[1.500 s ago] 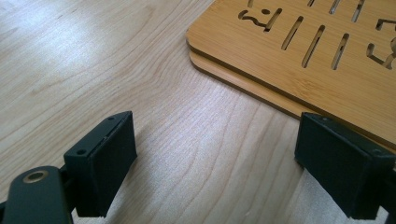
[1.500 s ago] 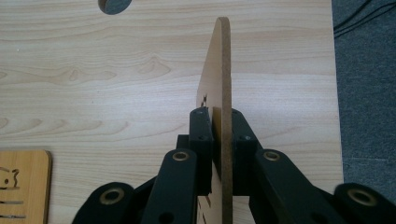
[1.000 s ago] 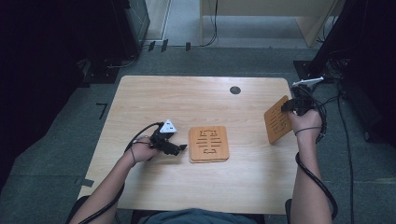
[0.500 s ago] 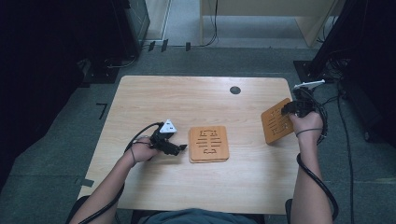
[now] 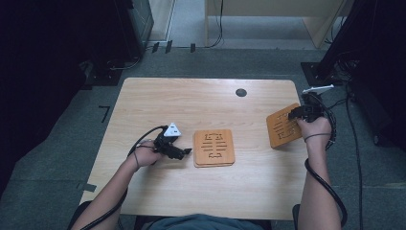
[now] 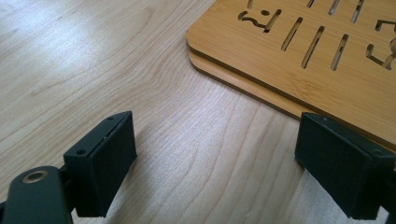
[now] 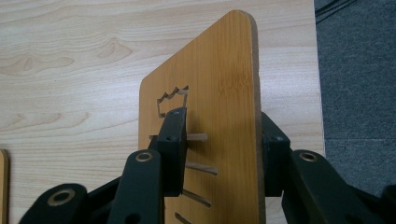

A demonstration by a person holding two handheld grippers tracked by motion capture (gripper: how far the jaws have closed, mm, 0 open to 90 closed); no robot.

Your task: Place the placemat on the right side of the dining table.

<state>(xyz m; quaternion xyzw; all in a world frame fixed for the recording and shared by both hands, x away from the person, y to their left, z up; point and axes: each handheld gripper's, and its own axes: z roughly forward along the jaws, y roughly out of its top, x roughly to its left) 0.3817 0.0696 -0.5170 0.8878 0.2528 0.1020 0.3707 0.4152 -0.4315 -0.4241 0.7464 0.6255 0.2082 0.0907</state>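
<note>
On the pale wood-grain table point(image 5: 158, 103), 2 flat bamboo boards lie stacked as a pair point(image 5: 214, 147) near the middle, square with rounded corners and cut through with slots and small shaped holes. Seen close in the left gripper view, the top board of the pair point(image 6: 299, 56) sits slightly offset from the one beneath, so a thin lip of the lower edge shows. The left gripper point(image 5: 183, 152) rests just left of the stack, its black, blocky jaws spread wide over bare tabletop and gripping nothing; the right-hand pad point(image 6: 343, 170) sits just beside the stack's corner.

A third board point(image 5: 284, 129), same honey-coloured bamboo, stands tilted on its edge well to the right of the stack, near the table's right edge. The right gripper point(image 5: 296, 114) straddles it, and its jaws have just been opening, with the board between them. In the right gripper view the left pad point(image 7: 173, 149) stands off the slotted face point(image 7: 219, 93), so the grip is loosened.
</note>
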